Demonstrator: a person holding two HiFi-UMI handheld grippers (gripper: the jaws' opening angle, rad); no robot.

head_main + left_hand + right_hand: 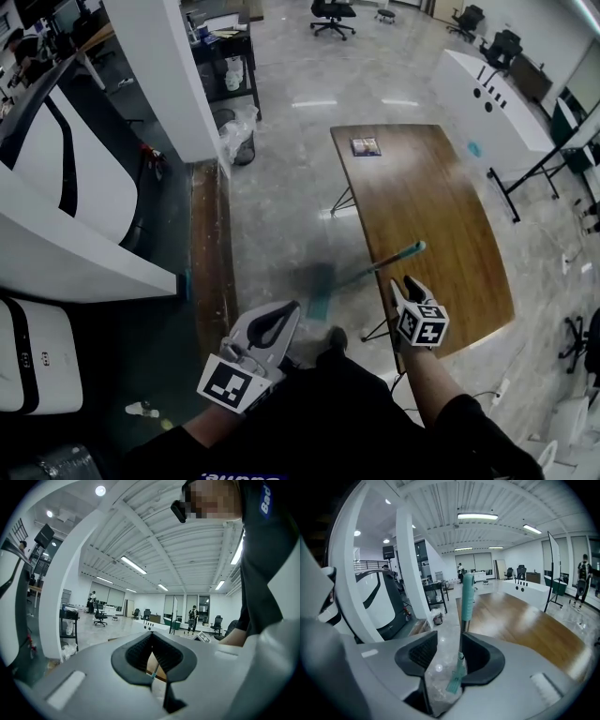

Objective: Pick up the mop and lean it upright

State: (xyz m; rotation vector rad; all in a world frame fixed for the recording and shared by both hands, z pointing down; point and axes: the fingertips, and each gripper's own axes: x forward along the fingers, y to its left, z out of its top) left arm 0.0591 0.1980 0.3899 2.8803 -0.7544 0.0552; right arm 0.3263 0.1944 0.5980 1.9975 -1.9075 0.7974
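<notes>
Leaning mop [375, 265]: head on floor [281, 206], teal handle apparently against tabletop [422, 178] edge; view blurred. Right gripper [448, 653] jaws apart, pole between them, unclamped. Left gripper [152, 652] jaws together, empty.

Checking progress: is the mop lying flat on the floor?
No, the mop stands upright, head on the floor, handle rising between the right tool's parted jaws.

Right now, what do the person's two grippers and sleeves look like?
The left gripper and right gripper are both pale grey moulded shells. Black ribbed pads line their inner faces. Each carries a cube printed with black-and-white square markers. No cables show. The person wears dark sleeves.
</notes>
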